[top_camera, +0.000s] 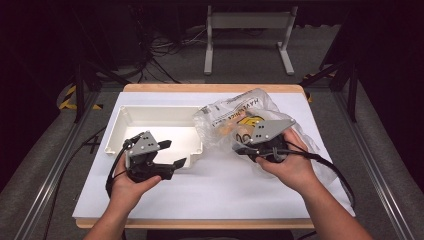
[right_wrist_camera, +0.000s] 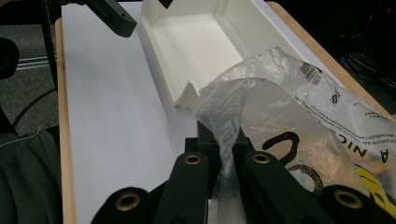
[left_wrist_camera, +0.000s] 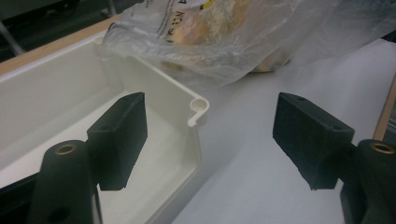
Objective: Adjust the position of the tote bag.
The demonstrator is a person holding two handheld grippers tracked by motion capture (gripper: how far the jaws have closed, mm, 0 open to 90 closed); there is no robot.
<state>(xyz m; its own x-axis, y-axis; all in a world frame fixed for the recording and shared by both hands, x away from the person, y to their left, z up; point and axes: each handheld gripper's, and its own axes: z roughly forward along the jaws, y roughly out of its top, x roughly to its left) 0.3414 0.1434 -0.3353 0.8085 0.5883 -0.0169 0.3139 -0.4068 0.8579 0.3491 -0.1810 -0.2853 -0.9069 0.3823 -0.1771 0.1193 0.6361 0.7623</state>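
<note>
The right gripper [top_camera: 250, 148] is pinching a fold of the clear plastic bag [top_camera: 240, 117] between its jaws, which are pressed tight together on the film, as the right gripper view [right_wrist_camera: 223, 158] is showing from close up. The bag [right_wrist_camera: 299, 126] is lying on the white table [top_camera: 215, 185] just beside the right end of the white tray [top_camera: 131, 114], its printed side facing up and something pale and yellowish showing through the plastic. The left gripper [top_camera: 172, 152] is hovering over the near right corner of the tray with its jaws standing wide apart and nothing between them; in the left gripper view [left_wrist_camera: 210, 140] one pad is sitting above the tray's inside while the other is hanging over the bare table, with the tray's corner [left_wrist_camera: 198, 109] in the gap below them. The bag [left_wrist_camera: 224, 42] is lying beyond the tray's rim in that view, crumpled and slightly raised. The person's hands are wrapping around both gripper bodies from the near edge
</note>
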